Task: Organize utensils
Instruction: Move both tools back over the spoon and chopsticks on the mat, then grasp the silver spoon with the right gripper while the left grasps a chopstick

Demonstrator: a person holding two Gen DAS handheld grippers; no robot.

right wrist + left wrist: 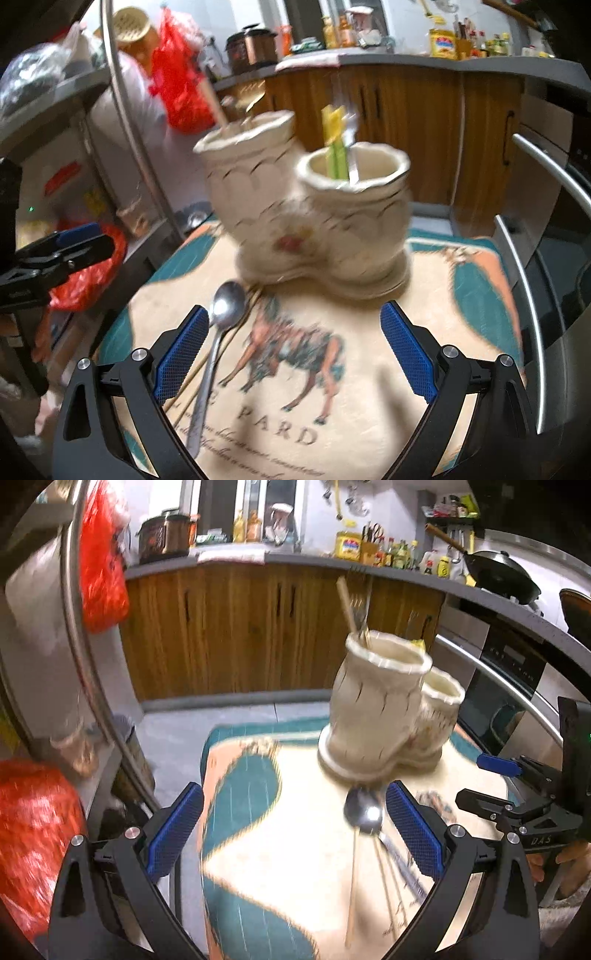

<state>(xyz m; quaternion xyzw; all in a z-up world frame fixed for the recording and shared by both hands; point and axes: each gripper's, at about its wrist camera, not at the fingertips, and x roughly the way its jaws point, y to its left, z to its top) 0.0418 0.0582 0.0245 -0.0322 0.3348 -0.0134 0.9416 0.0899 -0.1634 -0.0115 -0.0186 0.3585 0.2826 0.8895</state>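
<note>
Both tongs stand wide and empty over a printed cloth (pixel 369 406). A spoon (pixel 225 306) and chopsticks (pixel 352 878) lie on it just before a two-cup holder (pixel 306 206) that already keeps some utensils. The left gripper (pixel 295 830) has the spoon near its right finger — likely centre on the handle, then close. The right gripper (pixel 291 350) waits alongside.
</note>
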